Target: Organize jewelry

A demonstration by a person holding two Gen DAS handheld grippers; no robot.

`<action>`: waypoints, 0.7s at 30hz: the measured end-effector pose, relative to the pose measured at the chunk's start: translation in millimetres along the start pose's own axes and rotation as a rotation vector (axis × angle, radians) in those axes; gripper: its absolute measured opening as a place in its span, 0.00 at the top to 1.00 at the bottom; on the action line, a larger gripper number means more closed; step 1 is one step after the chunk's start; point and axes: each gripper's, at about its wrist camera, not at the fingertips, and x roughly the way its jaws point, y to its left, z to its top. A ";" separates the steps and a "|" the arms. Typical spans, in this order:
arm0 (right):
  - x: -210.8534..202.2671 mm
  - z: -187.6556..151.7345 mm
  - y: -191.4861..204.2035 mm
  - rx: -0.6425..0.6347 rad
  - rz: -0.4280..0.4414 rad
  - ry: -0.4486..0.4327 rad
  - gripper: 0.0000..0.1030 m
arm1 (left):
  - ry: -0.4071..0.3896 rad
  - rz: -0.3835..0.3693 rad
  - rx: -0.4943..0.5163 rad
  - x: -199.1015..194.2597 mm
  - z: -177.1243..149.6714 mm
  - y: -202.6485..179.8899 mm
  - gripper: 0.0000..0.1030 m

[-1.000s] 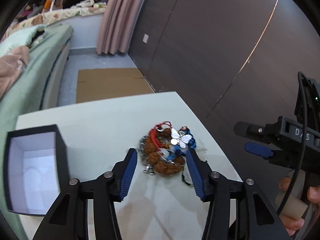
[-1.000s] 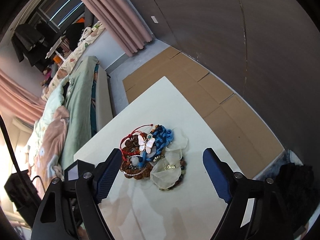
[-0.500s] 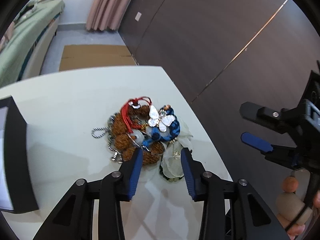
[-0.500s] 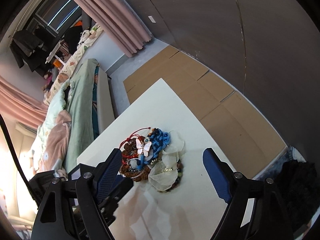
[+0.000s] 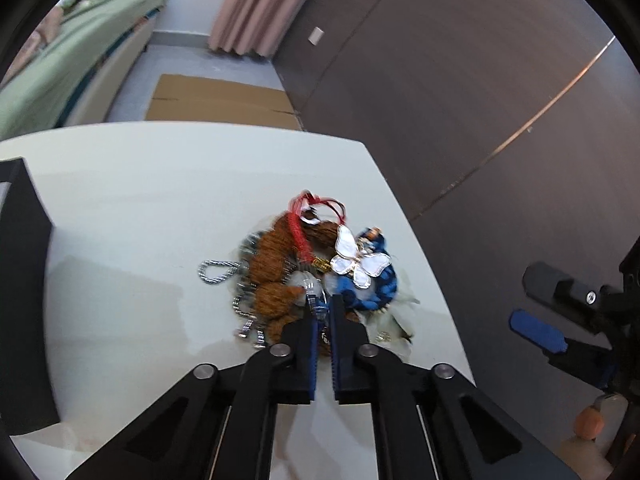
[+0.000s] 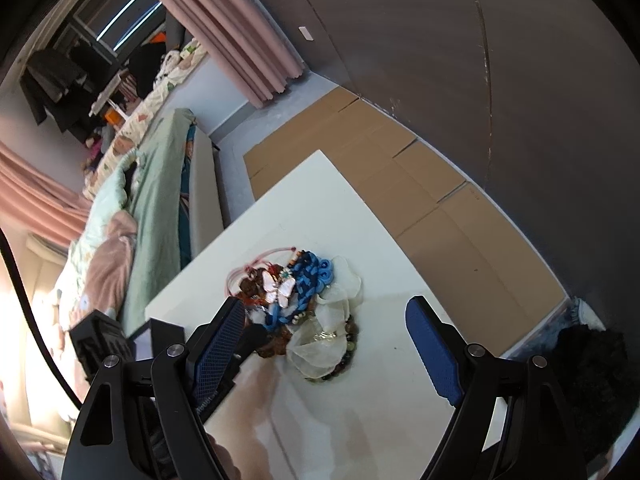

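Black open-topped box [image 5: 24, 292]: sitting at the table's left edge, interior cropped, contents not determinable. Left gripper [image 5: 323, 312]: fingers, spread a second ago, now pinching what is probably a silver chain in the tangled jewelry heap [image 5: 320, 276] lying mid-way on the white table [image 5: 140, 208]. Heap showing brown beads, blue cord, white butterfly pendant [image 5: 358, 262]. Right gripper [image 6: 324, 344]: hovering, fingers spread wide.

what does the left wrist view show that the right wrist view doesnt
Only the left wrist view shows the left tongs nipped on a silvery piece in the jewelry pile, and a silver chain loop. Only the right wrist view shows the dark bead bracelet under sheer fabric. Both show the white butterfly, blue cord, table and black box.
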 end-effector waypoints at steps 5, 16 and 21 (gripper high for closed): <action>8.7 -2.8 0.9 -0.008 -0.017 0.028 0.19 | -0.059 0.025 0.047 -21.7 3.8 -4.1 0.98; 35.3 -8.9 17.6 -0.027 -0.001 0.076 0.25 | -0.132 0.042 0.072 -57.8 13.6 3.8 0.98; 46.9 -6.7 22.3 -0.010 0.027 0.085 0.40 | -0.170 0.041 0.063 -75.0 20.6 13.7 0.98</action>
